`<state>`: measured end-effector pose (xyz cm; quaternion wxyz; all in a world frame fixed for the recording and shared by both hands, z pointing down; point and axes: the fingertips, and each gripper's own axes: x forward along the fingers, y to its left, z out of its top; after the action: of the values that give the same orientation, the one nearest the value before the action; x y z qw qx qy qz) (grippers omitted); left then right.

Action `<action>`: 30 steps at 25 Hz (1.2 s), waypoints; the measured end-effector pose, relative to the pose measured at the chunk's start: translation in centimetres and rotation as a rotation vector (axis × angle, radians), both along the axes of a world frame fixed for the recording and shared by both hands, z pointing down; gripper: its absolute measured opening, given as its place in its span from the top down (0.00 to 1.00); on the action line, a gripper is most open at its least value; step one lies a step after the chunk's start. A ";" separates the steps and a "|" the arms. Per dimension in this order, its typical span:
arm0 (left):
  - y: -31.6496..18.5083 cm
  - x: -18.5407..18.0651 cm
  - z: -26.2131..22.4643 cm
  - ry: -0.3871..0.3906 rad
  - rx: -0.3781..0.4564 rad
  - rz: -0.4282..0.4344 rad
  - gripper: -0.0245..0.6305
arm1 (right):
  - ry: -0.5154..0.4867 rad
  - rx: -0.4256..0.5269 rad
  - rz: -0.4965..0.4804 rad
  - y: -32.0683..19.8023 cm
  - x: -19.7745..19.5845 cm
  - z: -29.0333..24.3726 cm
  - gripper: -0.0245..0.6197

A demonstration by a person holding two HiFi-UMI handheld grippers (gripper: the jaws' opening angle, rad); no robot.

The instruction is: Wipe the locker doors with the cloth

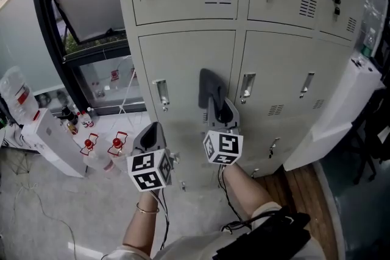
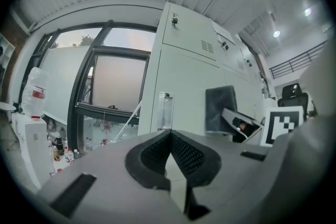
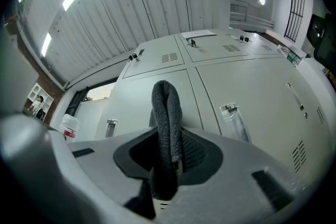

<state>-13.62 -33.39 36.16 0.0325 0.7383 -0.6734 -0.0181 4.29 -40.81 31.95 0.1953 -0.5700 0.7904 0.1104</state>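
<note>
Soft, light and floppy, the grey cloth [image 1: 209, 85] sits doubled in the clenched right tongs [image 1: 222, 109] against a lower locker door [image 1: 183, 64], best pinched at its fold; left tongs [image 1: 152, 134] clenched, empty

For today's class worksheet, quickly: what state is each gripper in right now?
Left gripper: closed, holding nothing.
Right gripper: closed on the grey cloth.

Grey floor [image 1: 36, 216] bears the lockers [image 1: 183, 58], a white box [image 1: 52, 144], 2 red-topped bottles [image 1: 89, 146].
</note>
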 end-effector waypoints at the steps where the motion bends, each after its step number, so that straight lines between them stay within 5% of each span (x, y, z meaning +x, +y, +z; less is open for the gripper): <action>1: -0.1 0.3 0.0 -0.002 0.001 0.004 0.96 | -0.002 0.000 0.007 0.0 0.5 0.0 0.84; 30: -1.2 4.8 -0.2 -0.015 0.000 0.032 0.96 | -0.005 -0.004 0.199 -2.2 14.5 0.2 0.84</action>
<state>-8.82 -34.64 35.94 0.0277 0.7492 -0.6617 -0.0122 18.75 -42.96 32.11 0.1844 -0.6464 0.7296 0.1263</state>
